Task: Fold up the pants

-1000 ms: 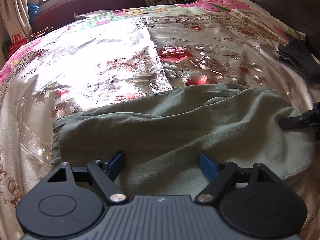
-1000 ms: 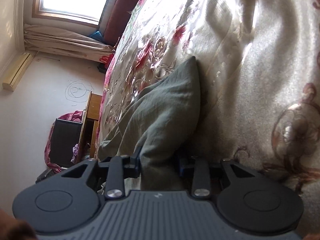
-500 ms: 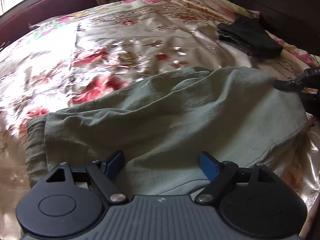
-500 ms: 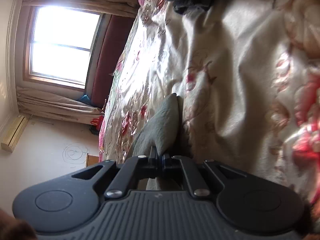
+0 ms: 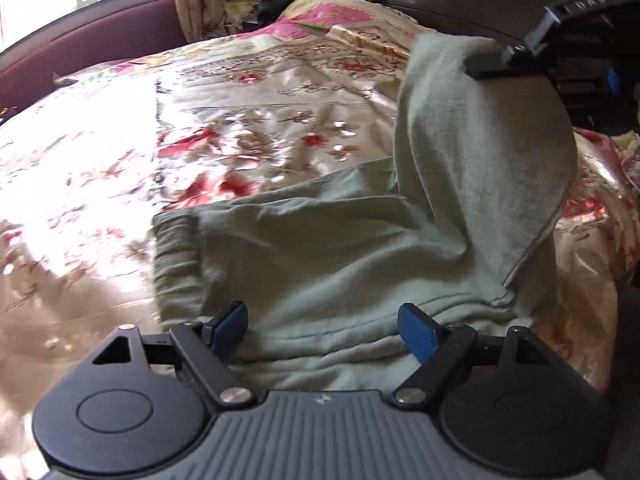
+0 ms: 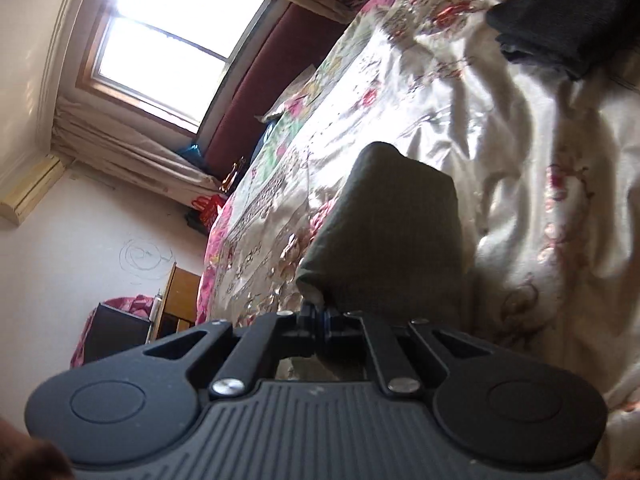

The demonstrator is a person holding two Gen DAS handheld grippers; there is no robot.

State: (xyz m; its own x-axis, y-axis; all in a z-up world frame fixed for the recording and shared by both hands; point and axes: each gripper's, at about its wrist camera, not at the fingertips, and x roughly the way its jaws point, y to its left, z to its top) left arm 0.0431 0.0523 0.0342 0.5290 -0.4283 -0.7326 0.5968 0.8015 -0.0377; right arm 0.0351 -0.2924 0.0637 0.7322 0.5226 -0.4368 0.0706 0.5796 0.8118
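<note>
Grey-green pants (image 5: 328,256) lie across a floral satin bedspread (image 5: 120,152). My left gripper (image 5: 322,326) is open, its blue-padded fingers spread over the near hem, not clamping it. My right gripper (image 6: 318,320) is shut on the pants' end (image 6: 384,232) and holds it lifted above the bed. In the left wrist view that raised end (image 5: 480,132) hangs from the right gripper (image 5: 492,66) at the upper right, draping down onto the flat part. The elastic waistband (image 5: 176,264) lies at the left.
A folded dark garment (image 6: 568,20) lies on the bed beyond the pants. A maroon headboard (image 5: 92,52) and window run along the far side. Dark furniture (image 5: 592,92) stands at the right. A wooden cabinet (image 6: 180,300) stands beside the bed.
My right gripper closed on the pants' end and lifted it high off the bed, swinging it up and over. My left gripper stayed open near the hem.
</note>
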